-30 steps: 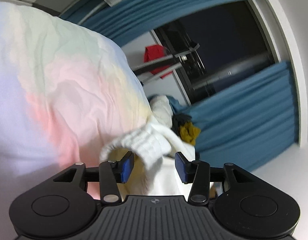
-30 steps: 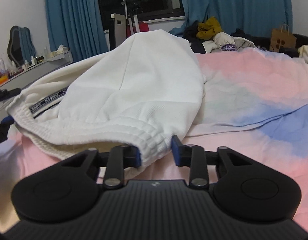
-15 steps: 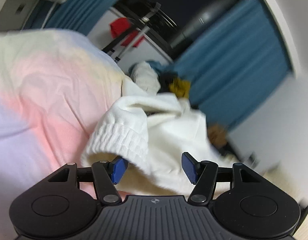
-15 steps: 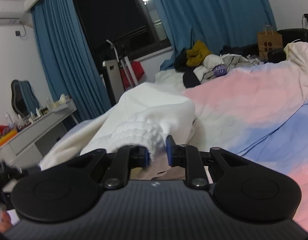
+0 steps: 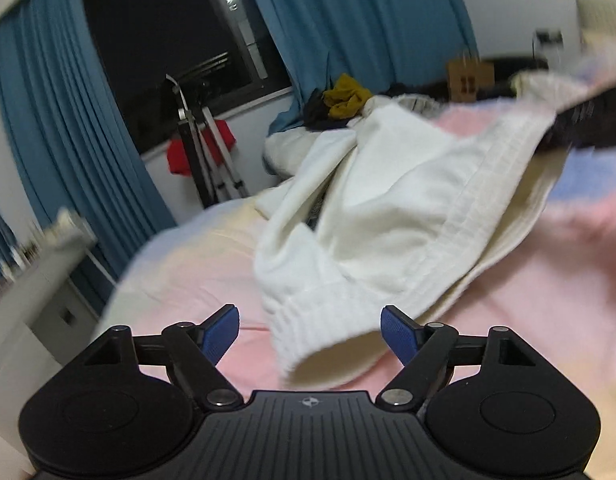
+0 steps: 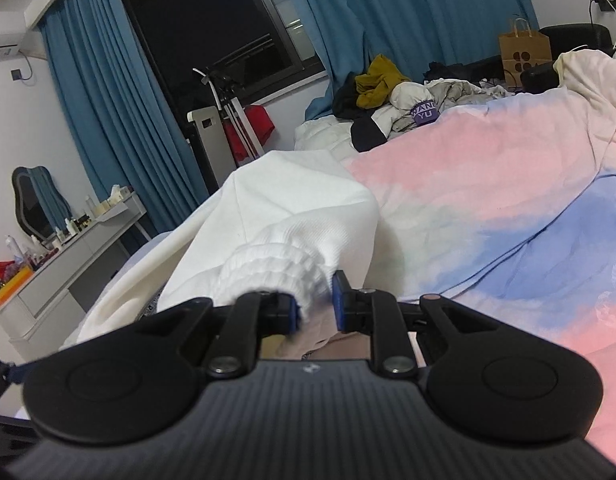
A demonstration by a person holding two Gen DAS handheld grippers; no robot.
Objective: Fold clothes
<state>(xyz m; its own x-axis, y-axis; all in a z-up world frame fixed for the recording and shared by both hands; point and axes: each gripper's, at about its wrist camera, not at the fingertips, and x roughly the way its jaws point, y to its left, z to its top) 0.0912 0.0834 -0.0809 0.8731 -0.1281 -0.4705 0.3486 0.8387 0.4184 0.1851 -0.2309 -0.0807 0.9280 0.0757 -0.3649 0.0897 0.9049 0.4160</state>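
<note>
Looking along my right claw (image 6: 313,300), I see its blue pads pinched on the ribbed, elastic cuff of a soft white knit garment (image 6: 292,208) that lies bunched on the bed's pink-and-blue duvet (image 6: 487,184). My left claw (image 5: 309,334) stands wide apart, gripping nothing; another ribbed hem (image 5: 308,332) hangs between its fingers without touching either. Only the right view shows the grey dressing desk (image 6: 68,256) with bottles; the left view, blurred, shows the garment's stitched band stretching toward the far side.
</note>
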